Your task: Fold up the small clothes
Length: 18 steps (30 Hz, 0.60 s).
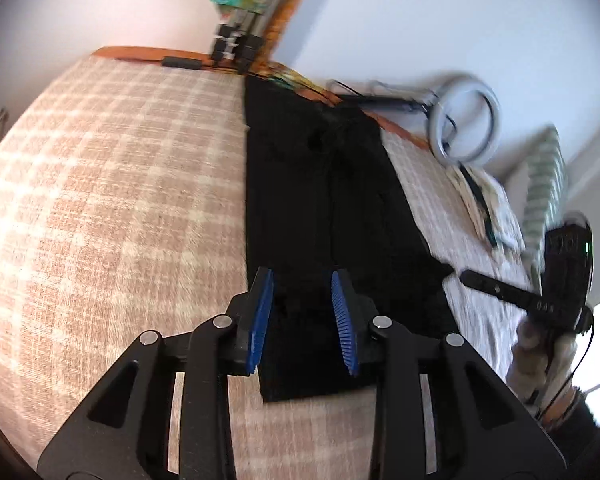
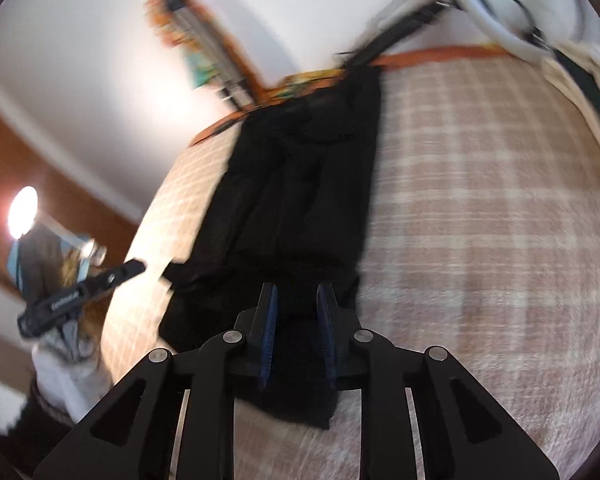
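A black garment, long and folded lengthwise, lies flat on a pink-and-cream checked blanket. It also shows in the right wrist view. My left gripper is open, its blue pads above the garment's near end, left side. My right gripper is open too, its fingers above the near end of the same garment. The right gripper also shows at the right edge of the left wrist view. The left one shows at the left of the right wrist view.
A white ring light lies at the far right of the blanket, beside folded pale cloth. An orange bed edge and a tripod stand against the white wall. The blanket stretches wide on both sides.
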Motion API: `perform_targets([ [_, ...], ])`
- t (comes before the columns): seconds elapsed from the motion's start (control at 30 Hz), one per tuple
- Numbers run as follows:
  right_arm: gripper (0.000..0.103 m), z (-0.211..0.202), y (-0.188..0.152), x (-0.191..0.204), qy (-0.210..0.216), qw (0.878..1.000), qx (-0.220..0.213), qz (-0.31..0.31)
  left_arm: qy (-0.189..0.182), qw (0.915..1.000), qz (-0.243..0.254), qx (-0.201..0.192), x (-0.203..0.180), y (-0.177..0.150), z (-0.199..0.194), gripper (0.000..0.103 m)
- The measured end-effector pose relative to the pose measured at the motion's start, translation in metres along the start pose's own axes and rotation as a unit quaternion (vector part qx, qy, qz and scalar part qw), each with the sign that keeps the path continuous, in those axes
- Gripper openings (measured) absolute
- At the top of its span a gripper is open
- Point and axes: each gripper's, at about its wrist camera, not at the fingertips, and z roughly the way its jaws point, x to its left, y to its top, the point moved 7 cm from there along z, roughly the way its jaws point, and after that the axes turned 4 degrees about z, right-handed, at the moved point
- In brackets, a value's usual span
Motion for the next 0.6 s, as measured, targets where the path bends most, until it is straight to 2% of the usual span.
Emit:
perform_targets([
  [0.17,0.017,0.025,-0.021,0.019,0.017,0.997,0.050,-0.049,-0.029,0.9973,0.045,0.051,-0.026,-0.027,0.017,0.030],
  [0.23,0.017,0.037,-0.027,0.021,0.013,0.996,0.070,-0.059,-0.038,0.9959,0.034,0.075,-0.029,-0.034,0.029,0.030],
  [0.33,0.017,0.053,-0.033,0.019,-0.008,0.993,0.096,-0.071,-0.025,0.9948,0.025,0.095,-0.028,-0.036,0.044,0.030],
  [0.43,0.017,0.060,-0.032,0.018,-0.017,0.992,0.095,-0.078,0.004,0.9949,0.042,0.091,-0.030,-0.027,0.053,0.030],
  [0.6,0.017,0.068,-0.012,0.016,-0.026,0.994,0.064,-0.080,0.010,0.9982,0.020,0.056,-0.023,-0.004,0.058,0.030],
])
